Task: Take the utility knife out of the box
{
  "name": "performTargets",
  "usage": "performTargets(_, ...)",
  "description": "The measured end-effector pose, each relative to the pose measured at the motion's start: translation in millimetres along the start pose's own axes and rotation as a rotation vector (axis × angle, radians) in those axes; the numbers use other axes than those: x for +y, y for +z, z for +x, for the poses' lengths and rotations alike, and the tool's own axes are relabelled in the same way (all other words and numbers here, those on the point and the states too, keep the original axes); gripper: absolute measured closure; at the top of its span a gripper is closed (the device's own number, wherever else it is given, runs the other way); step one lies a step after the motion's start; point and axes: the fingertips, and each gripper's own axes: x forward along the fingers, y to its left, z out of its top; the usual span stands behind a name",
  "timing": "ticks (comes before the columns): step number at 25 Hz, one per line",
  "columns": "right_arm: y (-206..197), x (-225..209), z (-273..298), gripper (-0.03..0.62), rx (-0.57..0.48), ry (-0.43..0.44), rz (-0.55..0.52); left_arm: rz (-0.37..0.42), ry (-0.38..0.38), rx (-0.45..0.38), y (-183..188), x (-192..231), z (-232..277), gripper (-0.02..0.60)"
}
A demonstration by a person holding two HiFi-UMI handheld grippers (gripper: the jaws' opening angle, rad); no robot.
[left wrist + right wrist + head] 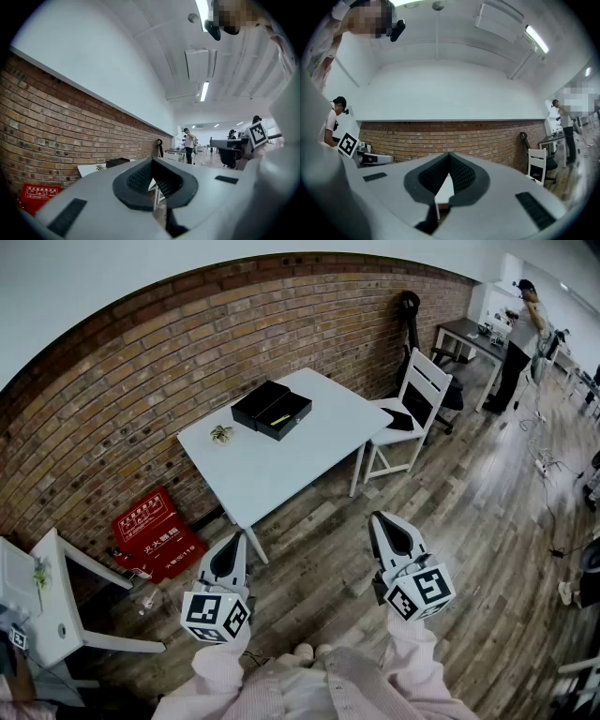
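On the white table (pixel 281 474) by the brick wall lies a black box (pixel 272 409) with its lid open. A yellow utility knife (pixel 279 418) rests inside it. Both grippers are held low over the wooden floor, well short of the table. The left gripper (pixel 234 540) points toward the table's near corner with its jaws together and nothing between them. The right gripper (pixel 379 519) points toward the table's right side, shut and empty. In the left gripper view, the left gripper (pixel 152 160) shows closed pads, with the box (pixel 117 162) far ahead. In the right gripper view, the right gripper (pixel 449 153) is closed as well.
A small plant (pixel 222 434) sits on the table left of the box. A white chair (pixel 412 399) stands at the table's right end. A red case (pixel 155 531) lies on the floor by the wall. White furniture (pixel 56 615) is at the left. A person (pixel 520 334) stands by a far desk.
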Motion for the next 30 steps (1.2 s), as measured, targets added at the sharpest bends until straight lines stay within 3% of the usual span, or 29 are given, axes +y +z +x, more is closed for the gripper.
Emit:
performTargets(15,1,-27,-9,0.591,-0.025,0.001,0.055,-0.001,0.008,0.019,-8,-27,5,0.589)
performTargets(24,-13,-41,-5,0.586,0.017,0.054,0.054,0.001,0.024,0.016,-16,-46,15,0.589)
performTargets(27,-18,-41,1,0.525,0.033,0.071,0.059,0.0,0.04,0.024,-18,-43,17,0.589)
performTargets(30,-22,-40,8,0.507,0.042,0.083,0.055,-0.001,0.053,0.029,-19,-38,21,0.589)
